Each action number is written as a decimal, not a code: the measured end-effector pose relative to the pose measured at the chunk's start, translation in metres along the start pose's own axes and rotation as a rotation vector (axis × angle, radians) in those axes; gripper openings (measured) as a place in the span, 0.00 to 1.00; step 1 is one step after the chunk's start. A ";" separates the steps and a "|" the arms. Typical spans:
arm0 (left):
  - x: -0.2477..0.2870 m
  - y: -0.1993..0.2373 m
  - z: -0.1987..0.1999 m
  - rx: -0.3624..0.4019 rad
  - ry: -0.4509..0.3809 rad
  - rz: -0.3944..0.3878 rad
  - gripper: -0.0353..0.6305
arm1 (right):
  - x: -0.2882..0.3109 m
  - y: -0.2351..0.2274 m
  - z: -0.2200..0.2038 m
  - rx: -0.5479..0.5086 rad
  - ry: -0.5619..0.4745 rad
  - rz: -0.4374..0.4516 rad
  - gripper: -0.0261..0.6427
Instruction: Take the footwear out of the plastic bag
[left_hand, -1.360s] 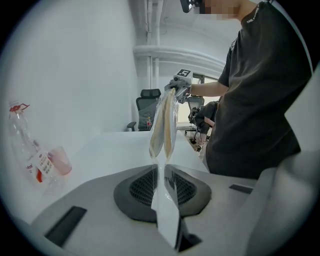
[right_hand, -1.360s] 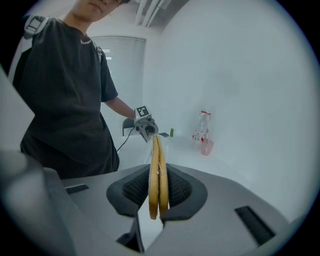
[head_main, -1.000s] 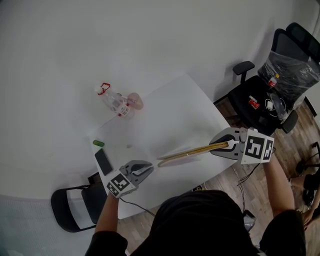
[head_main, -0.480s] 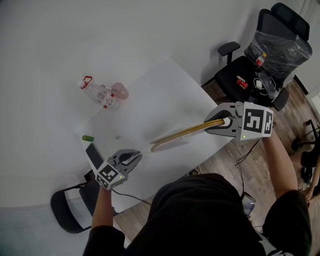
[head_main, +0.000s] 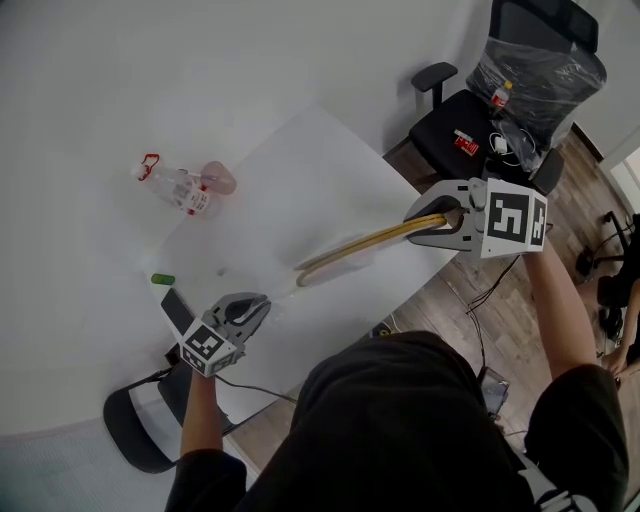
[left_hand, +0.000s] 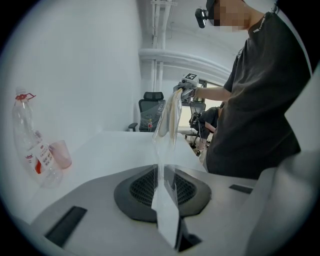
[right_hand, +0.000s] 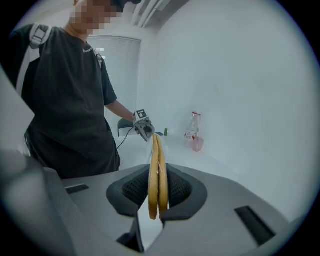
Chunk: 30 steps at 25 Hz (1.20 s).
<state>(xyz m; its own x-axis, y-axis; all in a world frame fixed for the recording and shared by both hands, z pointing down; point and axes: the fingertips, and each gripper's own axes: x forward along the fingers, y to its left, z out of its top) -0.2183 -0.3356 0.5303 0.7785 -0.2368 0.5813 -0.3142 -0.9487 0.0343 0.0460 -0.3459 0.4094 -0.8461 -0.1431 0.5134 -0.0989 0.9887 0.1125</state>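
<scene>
Left gripper view showed what the head view barely gave: the left gripper (head_main: 263, 302) had its fingers clenched on the clear plastic bag (left_hand: 162, 149), low over the desk (head_main: 320, 170). The tan footwear (head_main: 360, 246), two flat soles face to face in the right gripper view, ran from its lower-left end in the bag up-right to the right gripper (head_main: 415, 227), whose fingers grasped its other end.
</scene>
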 end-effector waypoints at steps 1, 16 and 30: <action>0.000 -0.001 0.000 0.000 0.000 0.001 0.14 | -0.004 0.001 -0.002 0.005 0.002 -0.005 0.14; -0.008 0.007 -0.003 -0.038 -0.015 0.022 0.13 | -0.046 -0.007 -0.023 0.079 -0.015 -0.077 0.15; -0.018 0.023 -0.004 -0.112 -0.112 0.107 0.12 | -0.079 -0.016 -0.033 0.119 -0.034 -0.212 0.15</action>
<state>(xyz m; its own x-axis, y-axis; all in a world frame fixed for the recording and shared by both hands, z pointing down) -0.2419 -0.3525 0.5240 0.7910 -0.3625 0.4928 -0.4518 -0.8893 0.0710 0.1311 -0.3518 0.3951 -0.8167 -0.3483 0.4602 -0.3352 0.9353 0.1131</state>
